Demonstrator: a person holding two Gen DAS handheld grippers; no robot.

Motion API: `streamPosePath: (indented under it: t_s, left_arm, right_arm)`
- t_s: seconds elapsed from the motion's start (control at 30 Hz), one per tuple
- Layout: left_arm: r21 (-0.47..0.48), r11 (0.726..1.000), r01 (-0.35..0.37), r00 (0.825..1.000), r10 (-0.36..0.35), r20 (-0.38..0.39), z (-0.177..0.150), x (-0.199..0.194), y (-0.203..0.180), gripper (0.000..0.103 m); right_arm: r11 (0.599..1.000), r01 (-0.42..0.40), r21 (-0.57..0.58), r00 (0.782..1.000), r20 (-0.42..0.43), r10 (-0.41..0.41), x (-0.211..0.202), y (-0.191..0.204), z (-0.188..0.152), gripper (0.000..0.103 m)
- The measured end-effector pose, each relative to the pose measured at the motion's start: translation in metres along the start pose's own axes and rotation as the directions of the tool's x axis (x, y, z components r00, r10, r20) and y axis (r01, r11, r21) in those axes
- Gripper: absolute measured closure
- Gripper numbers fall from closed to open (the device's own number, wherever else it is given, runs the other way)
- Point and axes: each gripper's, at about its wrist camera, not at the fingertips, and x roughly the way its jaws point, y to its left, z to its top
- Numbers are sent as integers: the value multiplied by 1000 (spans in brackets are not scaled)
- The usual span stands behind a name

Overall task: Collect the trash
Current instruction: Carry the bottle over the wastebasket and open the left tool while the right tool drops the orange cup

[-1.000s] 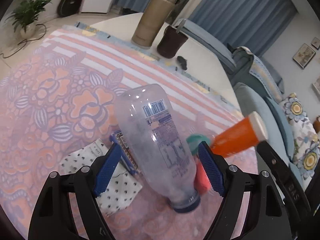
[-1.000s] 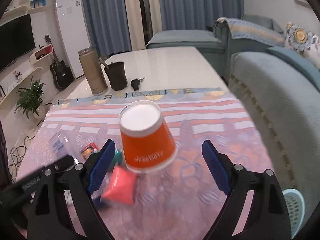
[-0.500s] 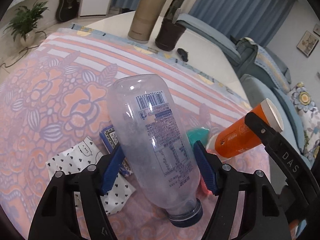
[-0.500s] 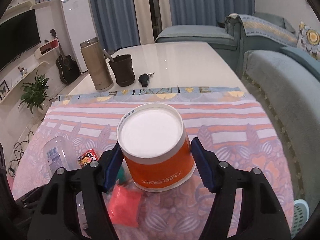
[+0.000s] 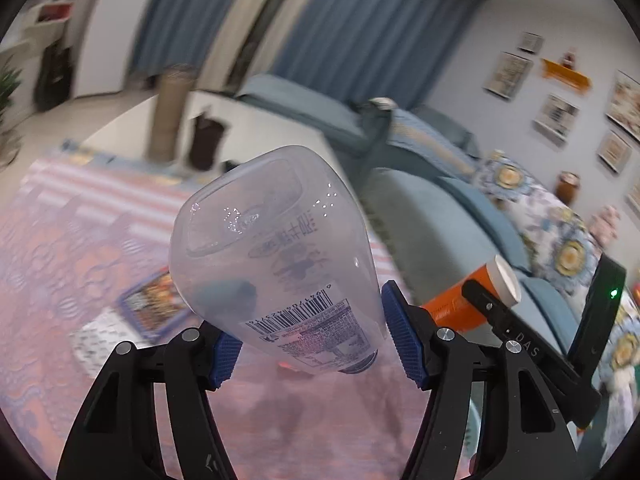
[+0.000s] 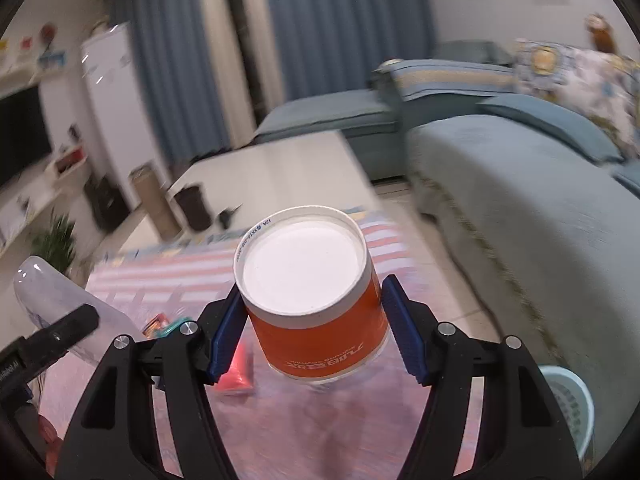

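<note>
A clear empty plastic bottle [image 5: 276, 256] with a barcode label hangs cap-down above the patterned tablecloth [image 5: 80, 248]. My left gripper [image 5: 314, 344] is closing on its lower body, both blue pads against it. An upside-down orange paper cup [image 6: 316, 292] with a white base is clamped between the blue pads of my right gripper [image 6: 310, 328], also off the table. In the left wrist view the cup [image 5: 460, 304] shows at the right, and in the right wrist view the bottle [image 6: 60, 308] shows at the far left.
A snack packet [image 5: 152, 308], dotted white paper [image 5: 96, 340], a red wrapper [image 6: 236, 372] and a teal wrapper [image 6: 176, 326] lie on the cloth. A tan flask [image 5: 168, 116] and dark cup [image 5: 206, 144] stand at the far end. A pale blue basket [image 6: 568, 400] sits beside the sofa [image 6: 520, 200].
Both grippers have closed on their objects and lifted them off the table: the bottle has tipped up in the left, the cup has risen in the right. Both views have swung towards the sofa.
</note>
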Motion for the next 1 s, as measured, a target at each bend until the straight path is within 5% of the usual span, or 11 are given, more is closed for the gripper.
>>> streamPosePath:
  t_s: [0.23, 0.47, 0.67, 1.0]
  left_arm:
    - [142, 979, 149, 989, -145, -37, -12, 6, -98, 41]
    - [230, 937, 263, 963, -240, -124, -40, 45, -178, 41]
    - [298, 898, 324, 938, -264, -223, -79, 89, -227, 41]
    - [328, 861, 388, 878, -237, -417, -140, 155, -258, 40]
  right_arm:
    - [982, 127, 138, 990, 38, -134, -63, -99, -3, 40]
    - [928, 264, 261, 963, -25, -267, -89, -188, -35, 40]
    - [864, 382, 327, 924, -121, -363, -93, -249, -81, 40]
    - [812, 444, 379, 893, -259, -367, -73, -293, -126, 39]
